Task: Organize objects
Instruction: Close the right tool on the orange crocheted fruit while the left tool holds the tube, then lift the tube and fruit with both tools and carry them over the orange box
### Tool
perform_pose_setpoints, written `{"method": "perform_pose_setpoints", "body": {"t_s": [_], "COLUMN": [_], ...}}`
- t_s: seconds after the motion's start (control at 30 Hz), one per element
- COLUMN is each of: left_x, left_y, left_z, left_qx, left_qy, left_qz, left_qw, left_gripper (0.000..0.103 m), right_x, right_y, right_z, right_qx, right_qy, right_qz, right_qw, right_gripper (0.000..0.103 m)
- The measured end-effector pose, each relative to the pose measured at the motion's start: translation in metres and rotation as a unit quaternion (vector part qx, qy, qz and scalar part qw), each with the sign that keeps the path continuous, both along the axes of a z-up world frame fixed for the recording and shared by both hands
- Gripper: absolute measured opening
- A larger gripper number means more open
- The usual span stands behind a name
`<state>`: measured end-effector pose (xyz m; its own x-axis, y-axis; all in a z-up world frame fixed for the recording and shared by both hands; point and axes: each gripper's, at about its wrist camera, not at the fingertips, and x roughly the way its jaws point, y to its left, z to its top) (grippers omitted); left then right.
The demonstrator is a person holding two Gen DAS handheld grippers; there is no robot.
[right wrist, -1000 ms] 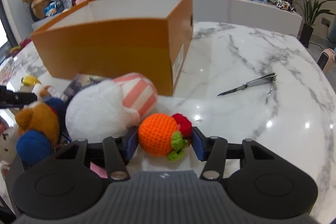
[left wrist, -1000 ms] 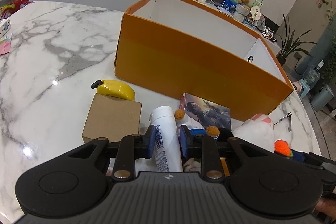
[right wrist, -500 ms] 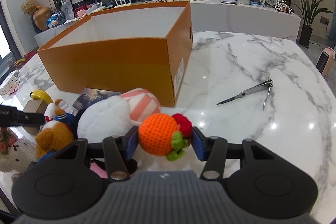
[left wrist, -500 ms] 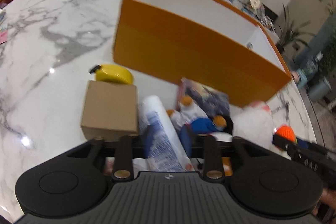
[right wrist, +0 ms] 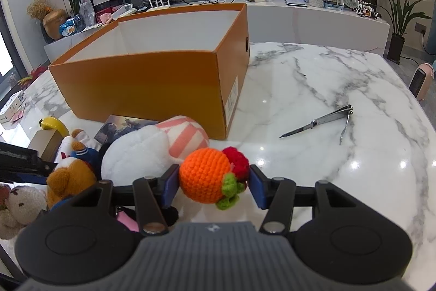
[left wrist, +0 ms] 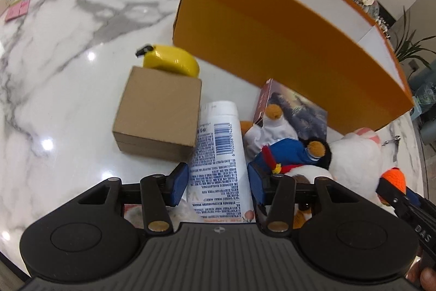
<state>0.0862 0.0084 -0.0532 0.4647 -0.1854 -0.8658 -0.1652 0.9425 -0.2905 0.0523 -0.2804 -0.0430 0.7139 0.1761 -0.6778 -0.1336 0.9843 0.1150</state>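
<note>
Up close, the right gripper (right wrist: 214, 186) holds a crocheted orange toy (right wrist: 205, 175) with red and green trim, pinched between its blue pads above the marble worktop (right wrist: 313, 100). Beside it, the left gripper (left wrist: 218, 183) holds a white tube (left wrist: 220, 152) printed with a barcode, its pads pressed against either side. Just left of the tube sits a small brown cardboard box (left wrist: 159, 116), with a yellow tape measure (left wrist: 171, 63) behind it. Plush toys, including a white plush (right wrist: 139, 154) with a pink-striped part, crowd between the grippers. Beyond stands a large open orange box (right wrist: 152, 83). Well apart to the right lie nail clippers (right wrist: 321, 123)
</note>
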Motion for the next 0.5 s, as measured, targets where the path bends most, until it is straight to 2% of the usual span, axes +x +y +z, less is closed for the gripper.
{"method": "perform_pose_setpoints", "body": {"t_s": [0.1, 0.2, 0.33, 0.5], "left_x": [-0.002, -0.002, -0.002, -0.007], "left_y": [-0.004, -0.003, 0.008, 0.002], "left_z": [0.000, 0.000, -0.003, 0.007], "left_qx": [0.014, 0.007, -0.045, -0.032], "left_qy": [-0.008, -0.015, -0.020, -0.049], "left_qz": [0.004, 0.001, 0.004, -0.001], "left_qw": [0.9999, 0.9999, 0.9988, 0.9983], "left_gripper": [0.056, 0.056, 0.054, 0.054], "right_x": [-0.001, -0.001, -0.002, -0.002], "right_y": [0.001, 0.000, -0.001, 0.000], "right_z": [0.000, 0.000, 0.001, 0.001], "right_qx": [0.000, 0.001, 0.008, 0.011], "right_qy": [0.001, 0.001, -0.002, 0.002], "right_qz": [0.003, 0.004, 0.004, 0.009], "right_qw": [1.000, 1.000, 1.000, 1.000], "right_gripper": [0.057, 0.057, 0.057, 0.057]}}
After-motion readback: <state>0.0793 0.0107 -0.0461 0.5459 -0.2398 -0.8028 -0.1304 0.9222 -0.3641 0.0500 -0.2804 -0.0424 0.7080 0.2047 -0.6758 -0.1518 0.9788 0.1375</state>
